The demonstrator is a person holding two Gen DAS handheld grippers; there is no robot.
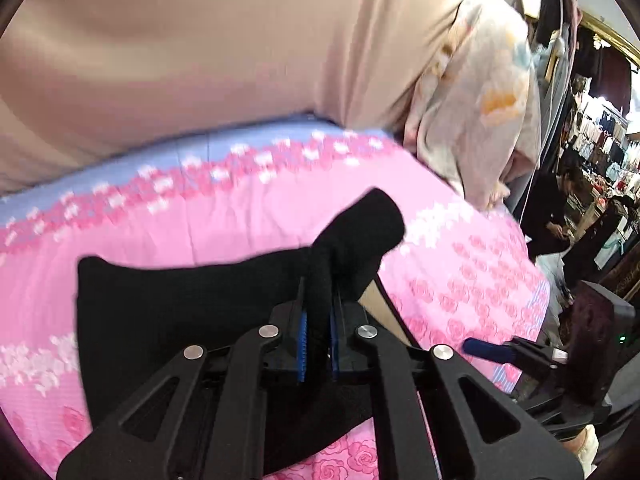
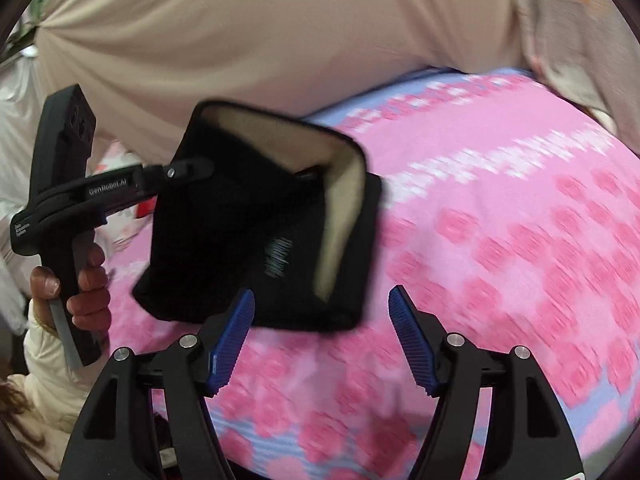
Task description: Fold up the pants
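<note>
The black pants (image 1: 192, 312) are folded into a small bundle with a beige lining (image 2: 344, 208) showing. My left gripper (image 1: 318, 320) is shut on a fold of them and holds the bundle (image 2: 248, 232) up above the pink floral bed cover (image 2: 500, 248). In the right wrist view the left gripper (image 2: 188, 170) grips the bundle's left edge. My right gripper (image 2: 322, 336) is open and empty, just below and in front of the hanging bundle. One blue fingertip (image 1: 486, 350) of it shows at the right of the left wrist view.
A beige curtain (image 1: 200, 60) hangs behind the bed. A floral garment (image 1: 480, 100) hangs at the right. The bed cover (image 1: 200, 232) has a lilac band at its far edge. A shop with clothes racks and a seated person (image 1: 552, 216) lies beyond the bed's right edge.
</note>
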